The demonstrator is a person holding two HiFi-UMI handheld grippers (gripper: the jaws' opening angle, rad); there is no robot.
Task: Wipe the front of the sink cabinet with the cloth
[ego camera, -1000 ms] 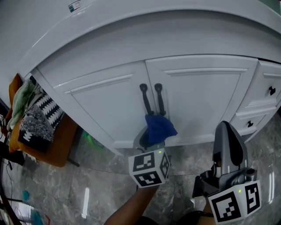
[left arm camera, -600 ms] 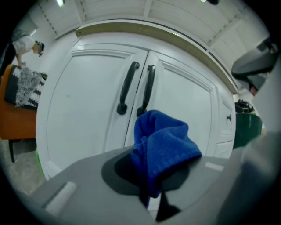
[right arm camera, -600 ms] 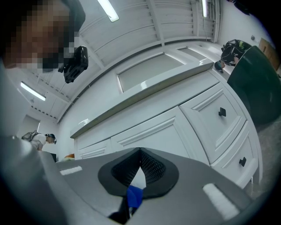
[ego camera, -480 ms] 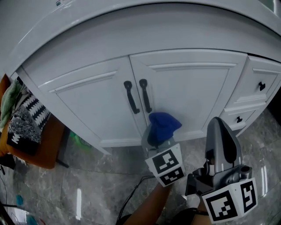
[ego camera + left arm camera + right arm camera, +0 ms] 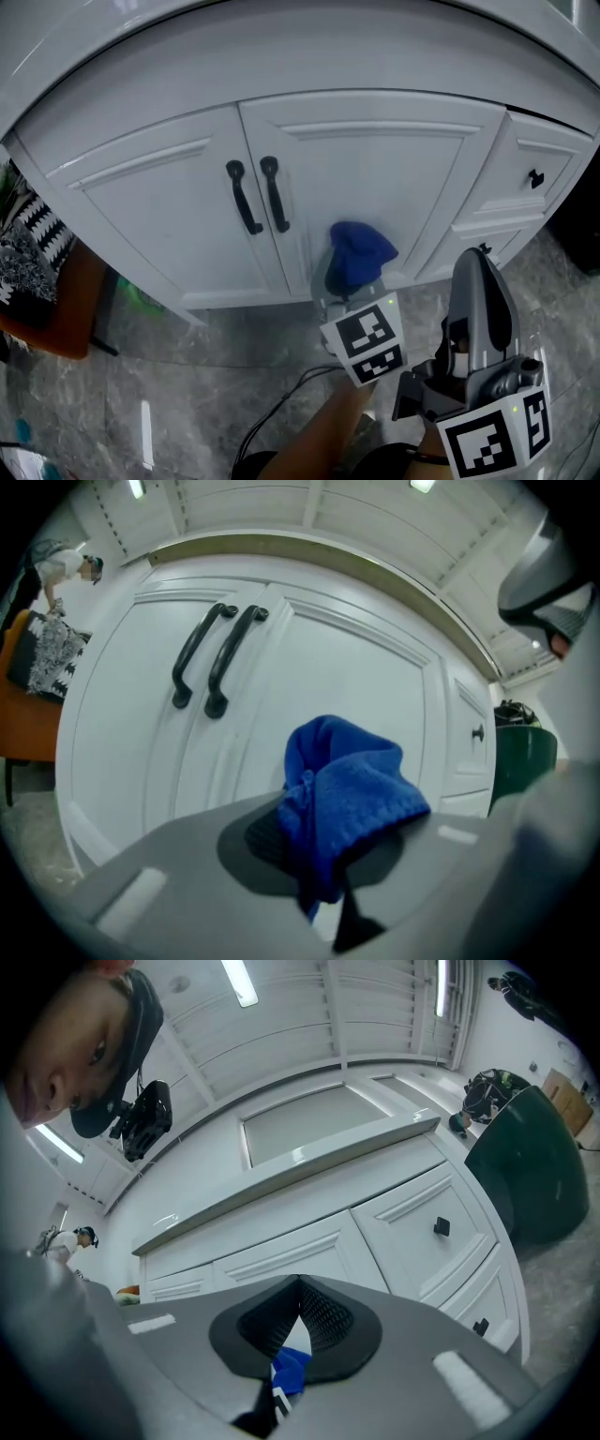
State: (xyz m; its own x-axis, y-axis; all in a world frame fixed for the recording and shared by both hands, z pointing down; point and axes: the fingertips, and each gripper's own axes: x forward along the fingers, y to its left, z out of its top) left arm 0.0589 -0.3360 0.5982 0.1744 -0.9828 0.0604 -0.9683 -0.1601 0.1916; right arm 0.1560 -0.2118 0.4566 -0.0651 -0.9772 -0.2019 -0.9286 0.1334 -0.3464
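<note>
The white sink cabinet (image 5: 394, 178) fills the head view, with two black door handles (image 5: 260, 195) at its middle. My left gripper (image 5: 349, 279) is shut on a bunched blue cloth (image 5: 358, 253), which lies against the lower part of the right door, just right of the handles. In the left gripper view the blue cloth (image 5: 345, 803) bulges out of that left gripper (image 5: 328, 850), with the handles (image 5: 211, 658) up to the left. My right gripper (image 5: 474, 281) hangs lower right, off the cabinet, jaws together and empty. The right gripper (image 5: 300, 1314) faces the cabinet (image 5: 309, 1246).
Two drawers with black knobs (image 5: 535, 178) flank the doors on the right. An orange seat with patterned clothes (image 5: 23, 267) stands at the left. A dark green bin (image 5: 530, 1166) is to the right of the cabinet. A cable (image 5: 291, 389) lies on the grey marble floor (image 5: 159, 394).
My left gripper has carried the cloth to the right across the cabinet front, from under the handles onto the right door. The right gripper has kept its place.
</note>
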